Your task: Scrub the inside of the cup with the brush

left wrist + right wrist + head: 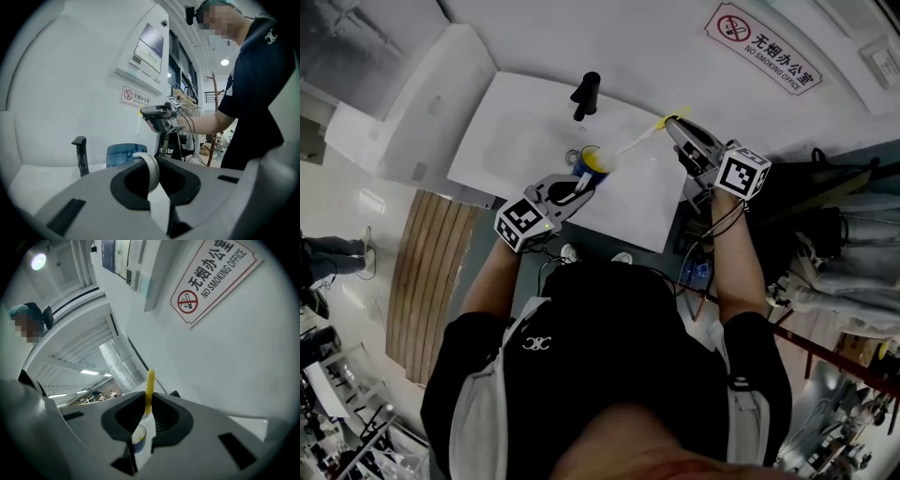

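A blue cup [594,162] with a yellow inside is held just above the white table [516,122]. My left gripper [579,188] is shut on its white handle [151,171], and the blue cup wall [124,154] rises just beyond the jaws. My right gripper [681,133] is shut on the yellow handle end of the brush [672,118], whose white shaft slants down to the left into the cup. The yellow handle [150,389] stands pinched between the right gripper's jaws [149,411], with the cup [138,437] small below them. The brush head is hidden inside the cup.
A black upright post [585,95] stands on the table behind the cup, also seen as a post [81,154] left of the cup. A white wall with a no-smoking sign [766,49] is behind. Cables and a stand [698,272] lie by the table's near right edge.
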The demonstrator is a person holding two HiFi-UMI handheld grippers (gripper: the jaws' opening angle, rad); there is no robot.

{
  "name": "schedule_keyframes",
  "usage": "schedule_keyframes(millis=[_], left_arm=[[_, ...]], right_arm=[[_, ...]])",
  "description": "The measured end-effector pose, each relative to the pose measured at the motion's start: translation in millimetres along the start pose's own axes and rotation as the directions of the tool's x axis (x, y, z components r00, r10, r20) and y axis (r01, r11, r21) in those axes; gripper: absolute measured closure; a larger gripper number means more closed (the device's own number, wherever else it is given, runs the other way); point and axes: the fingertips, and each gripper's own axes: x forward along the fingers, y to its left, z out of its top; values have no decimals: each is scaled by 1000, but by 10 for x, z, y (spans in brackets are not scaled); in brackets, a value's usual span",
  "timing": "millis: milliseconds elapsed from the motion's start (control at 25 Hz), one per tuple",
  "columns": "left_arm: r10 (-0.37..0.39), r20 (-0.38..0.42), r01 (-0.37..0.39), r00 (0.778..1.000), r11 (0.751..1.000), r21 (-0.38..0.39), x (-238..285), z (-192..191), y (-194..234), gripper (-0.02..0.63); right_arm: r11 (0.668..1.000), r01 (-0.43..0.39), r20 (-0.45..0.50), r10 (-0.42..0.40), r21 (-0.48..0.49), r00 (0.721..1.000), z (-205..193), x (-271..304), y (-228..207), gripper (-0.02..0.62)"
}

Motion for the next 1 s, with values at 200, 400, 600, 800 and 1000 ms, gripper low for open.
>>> schedule_keyframes(millis=[200,400,600,800,1000], left_arm=[[36,-12,-37,999,998,-51,26,-109,222,565],[-3,-67,2,998,1000,-15,167,-148,154,564],[-76,-108,82,991,995,61,318,-113,-137,563],[-133,-95,142,987,986,92,334,-28,-396,564],[-100,-69,105,993,992,74,186,-14,-351,564]], right_arm=[[997,-80,-59,80,11,995,-183,-172,247,546],[984,-176,-61,174,-34,983,-165,-168,638,545],[973,-209,7,210,-95,978,48,22,847,545],[990,-123,105,130,-74,986,221,201,570,546],[994,-45,102,55,-99,993,217,189,377,545]])
